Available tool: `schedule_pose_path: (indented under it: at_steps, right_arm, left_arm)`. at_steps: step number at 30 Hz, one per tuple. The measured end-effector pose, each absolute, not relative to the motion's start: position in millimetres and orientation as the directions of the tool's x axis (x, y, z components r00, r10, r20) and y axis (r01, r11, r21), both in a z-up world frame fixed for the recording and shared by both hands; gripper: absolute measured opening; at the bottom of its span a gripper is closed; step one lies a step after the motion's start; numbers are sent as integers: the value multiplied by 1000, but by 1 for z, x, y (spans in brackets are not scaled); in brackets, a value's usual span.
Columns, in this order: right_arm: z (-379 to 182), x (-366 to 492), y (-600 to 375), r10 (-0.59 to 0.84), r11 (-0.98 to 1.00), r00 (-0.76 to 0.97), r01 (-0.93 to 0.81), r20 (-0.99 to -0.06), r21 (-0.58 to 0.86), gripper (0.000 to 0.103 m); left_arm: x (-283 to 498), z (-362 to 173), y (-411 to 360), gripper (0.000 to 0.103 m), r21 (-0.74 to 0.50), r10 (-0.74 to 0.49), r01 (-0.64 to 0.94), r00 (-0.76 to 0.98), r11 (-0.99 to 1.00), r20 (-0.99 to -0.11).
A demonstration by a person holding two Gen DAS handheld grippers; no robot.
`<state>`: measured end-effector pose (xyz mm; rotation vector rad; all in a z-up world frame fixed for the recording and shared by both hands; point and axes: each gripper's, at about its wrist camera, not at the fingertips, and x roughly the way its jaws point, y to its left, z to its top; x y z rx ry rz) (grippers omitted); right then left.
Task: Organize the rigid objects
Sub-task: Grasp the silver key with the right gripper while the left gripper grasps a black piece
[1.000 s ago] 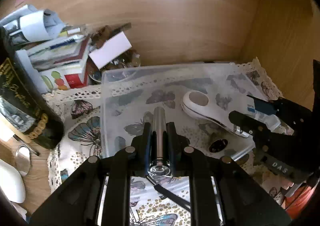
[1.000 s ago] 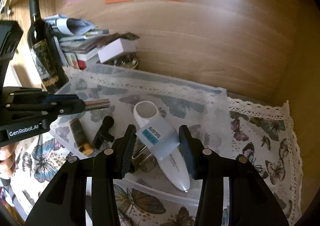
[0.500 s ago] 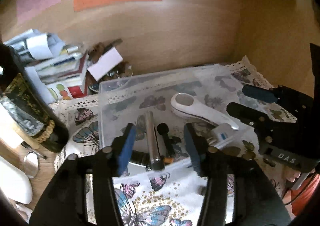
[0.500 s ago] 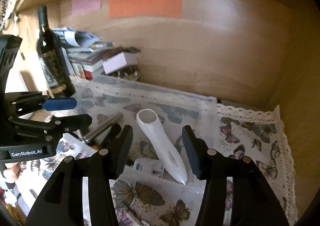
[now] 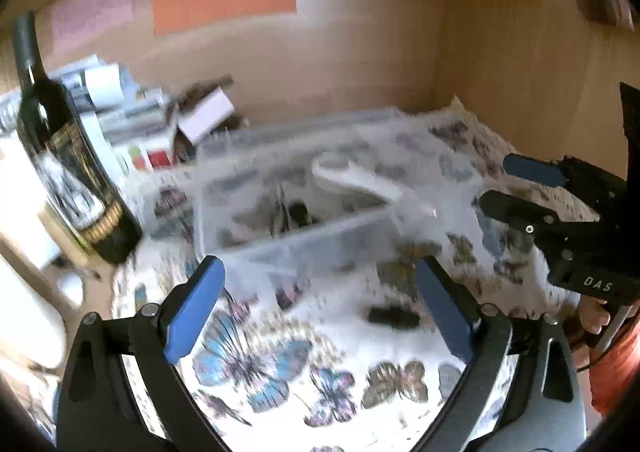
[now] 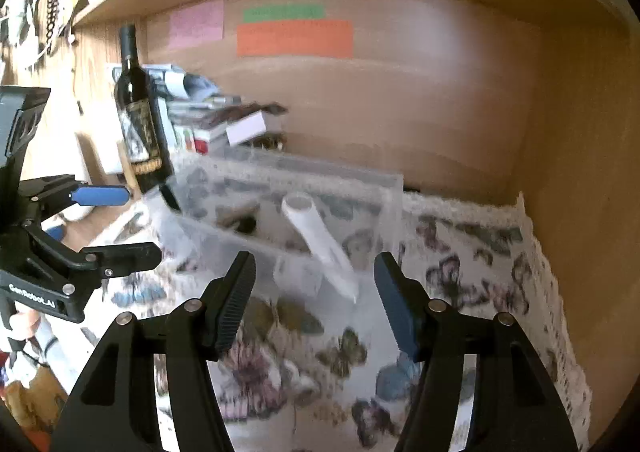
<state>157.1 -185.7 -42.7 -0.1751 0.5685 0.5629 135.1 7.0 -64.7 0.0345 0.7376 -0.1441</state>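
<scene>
Both grippers are spread wide with nothing between their fingers. The left gripper (image 5: 320,308) hangs above the butterfly-print cloth (image 5: 256,364), blue pads facing each other across a big gap, and the right gripper (image 6: 316,288) sits just short of the near wall of the clear plastic bin (image 6: 384,187), equally empty. Each one shows up in the other's camera too, off to the side, also gaping.

On the cloth just in front of the bin there's a small dark object (image 5: 394,318) lying on its own, too blurry to say what it is.

Next back is the bin itself, resting on the cloth. Inside it lies a long white handheld gadget (image 6: 316,240) with a round opening at its far end, angled so its pointed tip comes toward the bin's near right corner. To the left of it in the bin are a couple of dark, slim items (image 5: 288,211), pretty smeared by motion blur, so no details there.

Left of the bin stands a dark wine bottle (image 6: 138,119), upright, with a messy pile of books and papers (image 6: 200,111) behind it. Farthest back, on the wooden wall, are pink, green and orange paper notes (image 6: 294,37) under a shelf.
</scene>
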Motion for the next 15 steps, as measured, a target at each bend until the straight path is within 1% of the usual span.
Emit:
schedule_pose_path:
  at_steps: [4,9,15]
  right_arm:
    - [-62,150,-191,435,837,674,-547,-597,-8,58]
    - [-93,149,-192,413,832,615,-554,-672,4,58]
    - [-116,150,-185,395,818,557,-575,-731,3,58]
  left_arm:
    - [132,-89,0,97,-38,-130,148,677,988,-725]
    - [138,-117,-14,97,-40,-136,172,596,984,-792]
    - [148,-129,-33,97,-24,-143,215,557,976,-818]
